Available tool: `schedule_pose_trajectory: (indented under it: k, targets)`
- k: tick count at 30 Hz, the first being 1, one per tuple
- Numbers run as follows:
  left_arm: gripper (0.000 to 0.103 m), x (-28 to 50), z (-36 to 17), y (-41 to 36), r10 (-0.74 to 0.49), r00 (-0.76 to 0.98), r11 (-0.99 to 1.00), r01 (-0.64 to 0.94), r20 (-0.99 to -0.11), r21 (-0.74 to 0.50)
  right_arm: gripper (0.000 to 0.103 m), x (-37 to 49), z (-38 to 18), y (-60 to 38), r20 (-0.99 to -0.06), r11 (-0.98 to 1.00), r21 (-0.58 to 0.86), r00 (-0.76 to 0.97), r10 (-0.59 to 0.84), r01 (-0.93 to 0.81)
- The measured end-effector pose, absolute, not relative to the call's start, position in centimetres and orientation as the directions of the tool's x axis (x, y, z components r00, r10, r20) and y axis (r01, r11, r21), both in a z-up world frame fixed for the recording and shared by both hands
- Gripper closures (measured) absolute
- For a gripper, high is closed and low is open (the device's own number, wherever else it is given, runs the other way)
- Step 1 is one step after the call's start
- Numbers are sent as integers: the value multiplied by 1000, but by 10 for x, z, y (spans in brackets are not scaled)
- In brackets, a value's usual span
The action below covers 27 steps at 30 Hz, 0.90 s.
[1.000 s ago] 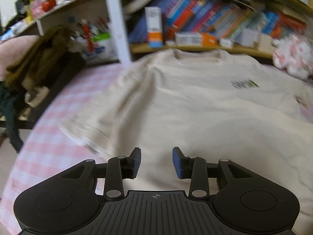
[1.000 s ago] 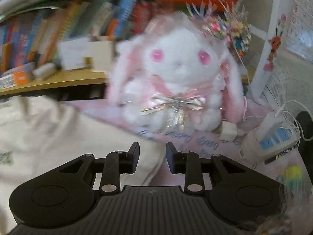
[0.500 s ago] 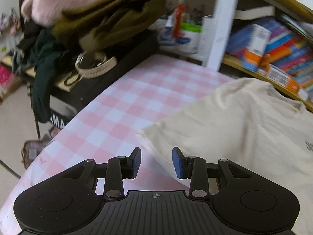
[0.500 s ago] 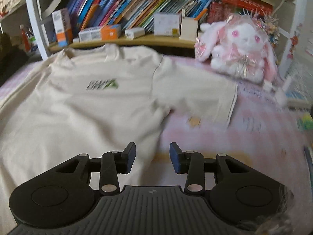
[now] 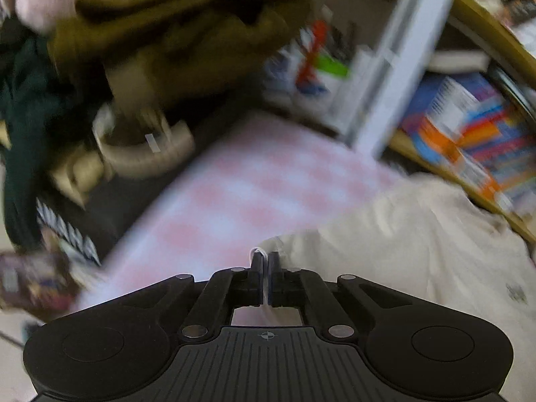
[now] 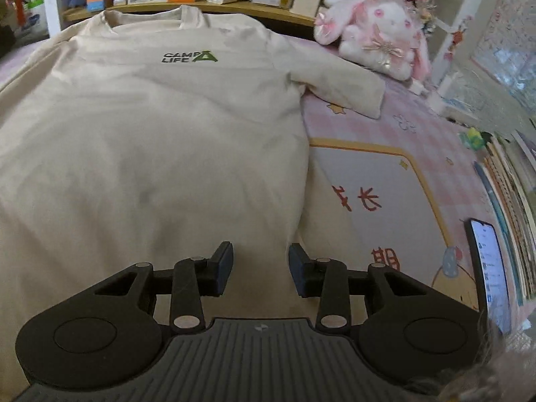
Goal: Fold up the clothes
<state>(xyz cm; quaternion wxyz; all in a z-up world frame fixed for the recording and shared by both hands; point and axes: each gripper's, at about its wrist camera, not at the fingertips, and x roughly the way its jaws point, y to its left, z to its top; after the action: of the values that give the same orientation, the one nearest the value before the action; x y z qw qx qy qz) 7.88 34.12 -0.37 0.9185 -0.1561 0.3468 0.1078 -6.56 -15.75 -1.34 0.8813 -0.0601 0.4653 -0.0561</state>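
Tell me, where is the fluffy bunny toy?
In the right wrist view, the bunny toy sits upper right, beside the T-shirt sleeve, below the bookshelf.

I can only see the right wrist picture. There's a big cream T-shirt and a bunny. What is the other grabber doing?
Observer: The left gripper is shut on the T-shirt's sleeve edge.
Operator: What's past that sleeve?
Observer: Pink checked cloth, then a blurry pile of clothes at the side.
Operator: Is my grabber holding anything?
Observer: No. The right gripper has its jaws closing over the shirt's lower part, not pinching it.
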Motion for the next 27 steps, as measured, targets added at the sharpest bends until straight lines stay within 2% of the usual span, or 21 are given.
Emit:
schedule_pose_trajectory:
  k: [9, 16, 18, 19, 23, 27]
  targets:
    - [102, 148, -2, 357, 177, 719, 966, -257, -673, -20, 68, -60, -13, -158, -826, 984, -155, 536, -175, 84]
    - [101, 162, -9, 356, 201, 719, 966, -259, -665, 13, 67, -61, -14, -160, -824, 984, -155, 539, -175, 81]
    - [93, 162, -7, 358, 203, 706, 961, -276, -678, 1, 66, -61, -14, -162, -824, 985, -156, 539, -173, 77]
    - [93, 158, -4, 357, 208, 710, 960, -280, -673, 1, 66, -61, -14, -162, -825, 985, -158, 539, -171, 72]
    - [93, 118, 16, 342, 104, 783, 987, -155, -613, -31, 62, -64, -8, -168, -821, 987, -151, 549, -157, 56]
    - [93, 58, 14, 313, -47, 765, 997, -4, -642, -77, 62, -76, 3, -185, -805, 991, -104, 579, -133, 83]
